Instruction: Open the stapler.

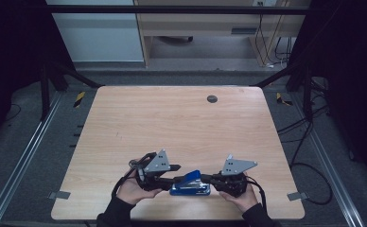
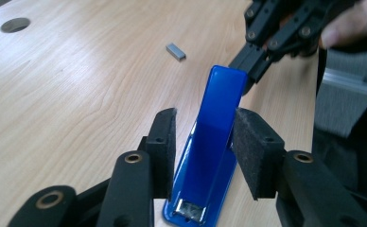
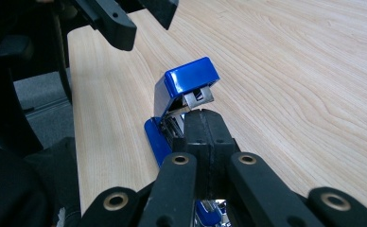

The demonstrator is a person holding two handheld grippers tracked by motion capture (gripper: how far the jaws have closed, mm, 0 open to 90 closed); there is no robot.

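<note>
No brand, label or readable writing anywhere on the blue stapler (image 1: 191, 183) or on either tool.

Left gripper (image 2: 204, 149) about half open, pads standing either side of the stapler's raised blue top arm; a sliver of daylight at each side, so no pressing contact visible. Seen from above at the near edge of the wooden table (image 1: 172, 123), held in the person's left hand (image 1: 130, 189), grey three-cornered plate on top, jaws pointing right toward the stapler.

Right gripper (image 3: 204, 137) fully closed, pads flat against each other, tips set right at the stapler's open mouth, just under the lifted top arm and against the metal staple channel. Whether a thin metal part sits pinched between the pads: cannot tell. Held in the right hand (image 1: 240, 196), jaws pointing left, facing the other tool across the stapler.

Stapler lying near the table's near edge, between the two tools, base flat on the wood, top arm hinged up at a tilt, metal magazine exposed beneath.

Small grey strip of staples (image 2: 176, 51) lying alone on the wood, beyond the stapler in the left gripper view, apart from everything else. Dark round hole (image 1: 212, 99) in the far part of the tabletop.
</note>
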